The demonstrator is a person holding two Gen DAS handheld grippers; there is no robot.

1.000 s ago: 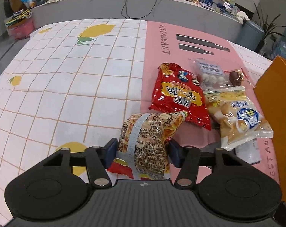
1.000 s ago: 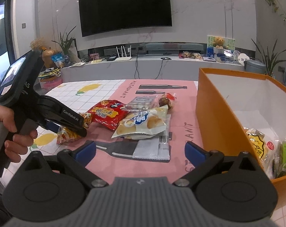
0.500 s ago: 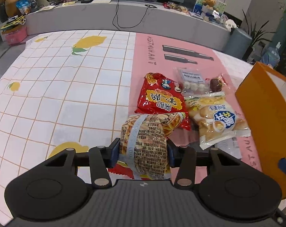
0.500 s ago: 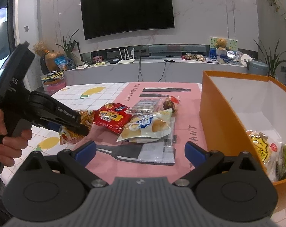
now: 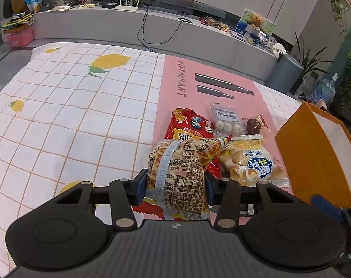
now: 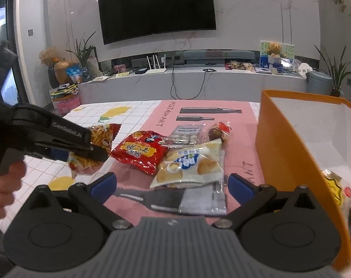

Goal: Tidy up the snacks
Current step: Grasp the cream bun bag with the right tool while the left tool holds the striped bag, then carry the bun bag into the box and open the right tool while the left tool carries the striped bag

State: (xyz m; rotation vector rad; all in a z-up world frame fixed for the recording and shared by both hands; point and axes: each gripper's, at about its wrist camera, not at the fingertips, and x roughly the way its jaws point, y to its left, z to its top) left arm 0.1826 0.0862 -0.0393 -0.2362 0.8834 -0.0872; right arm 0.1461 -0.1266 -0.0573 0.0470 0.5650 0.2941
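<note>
Black wall television [image 6: 157, 11] above a long grey console [image 6: 198, 81], potted plants [image 6: 335, 69] alongside.

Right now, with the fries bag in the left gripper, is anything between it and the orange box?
Yes. The left gripper is shut on the fries bag. Between it and the orange box lie the red snack bag and the bread bun pack, flat on the table; the box's near wall must be cleared too.

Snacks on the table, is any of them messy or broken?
Nothing looks torn or spilled. The loose snacks lie in an untidy overlapping heap on the pink mat: the bread bag rests over the red chip bag and a white packet. The left gripper squeezes a fries bag, denting it.
</note>
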